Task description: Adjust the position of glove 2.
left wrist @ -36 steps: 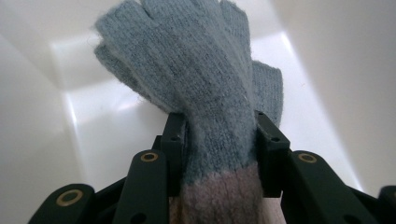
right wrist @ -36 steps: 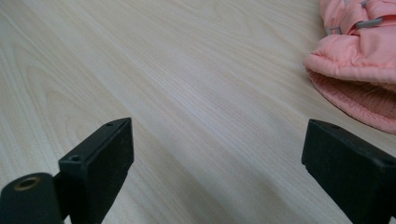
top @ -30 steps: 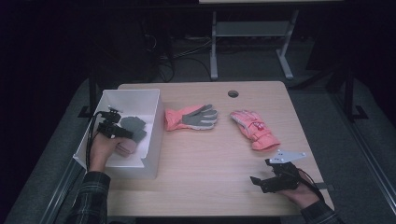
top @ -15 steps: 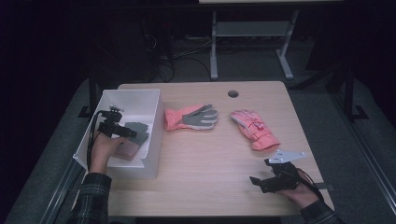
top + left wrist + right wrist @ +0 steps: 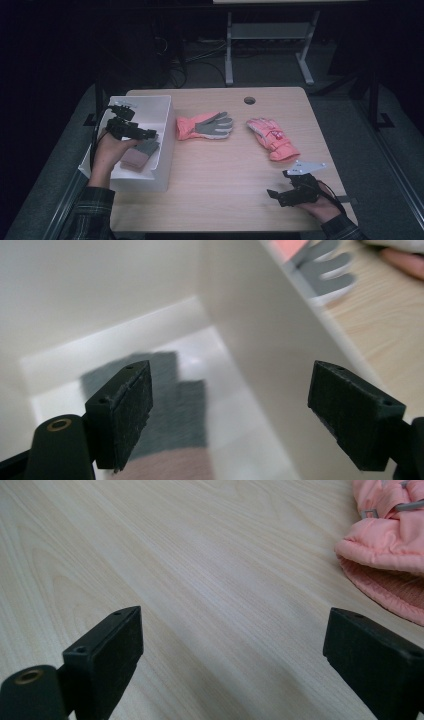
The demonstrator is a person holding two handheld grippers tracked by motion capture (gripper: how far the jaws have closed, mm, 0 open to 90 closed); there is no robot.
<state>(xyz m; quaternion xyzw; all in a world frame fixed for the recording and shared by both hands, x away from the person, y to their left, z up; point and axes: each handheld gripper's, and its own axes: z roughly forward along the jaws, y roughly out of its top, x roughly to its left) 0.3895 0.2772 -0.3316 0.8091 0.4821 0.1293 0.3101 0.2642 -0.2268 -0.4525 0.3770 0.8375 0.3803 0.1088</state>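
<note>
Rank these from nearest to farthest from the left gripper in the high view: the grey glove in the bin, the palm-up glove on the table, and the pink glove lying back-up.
From the left gripper:
1. Grey glove, in the white bin, just beneath the jaws.
2. Palm-up glove, on the table beside the bin.
3. Pink glove lying back-up, farther toward the right gripper's side.

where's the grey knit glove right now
In the high view the grey knit glove lies inside the white bin at the table's left edge, just below the open left gripper.
</note>
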